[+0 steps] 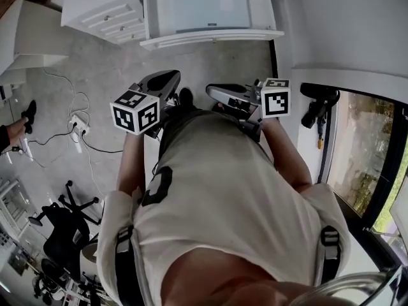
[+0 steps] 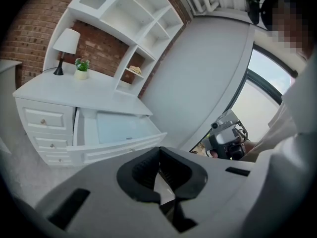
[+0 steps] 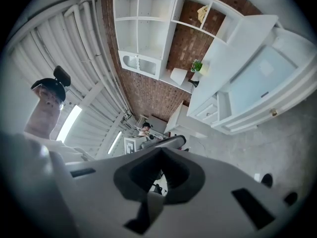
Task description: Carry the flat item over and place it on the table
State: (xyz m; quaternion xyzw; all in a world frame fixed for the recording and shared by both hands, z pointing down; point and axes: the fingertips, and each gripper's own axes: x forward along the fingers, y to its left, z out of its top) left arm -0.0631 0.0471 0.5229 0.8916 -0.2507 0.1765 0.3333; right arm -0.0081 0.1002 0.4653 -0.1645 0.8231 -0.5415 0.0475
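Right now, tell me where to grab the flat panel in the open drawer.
Probably by its two short ends, coming down from above. The flat panel lies flat on the bottom of the open drawer, and bare drawer floor shows beside both ends, which leaves room to get under an edge.

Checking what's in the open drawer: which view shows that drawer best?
The left gripper view: the open drawer sits large and upright, its pale flat panel plainly visible. The head view shows it from above at the top edge; the right gripper view shows it tilted near the right edge.
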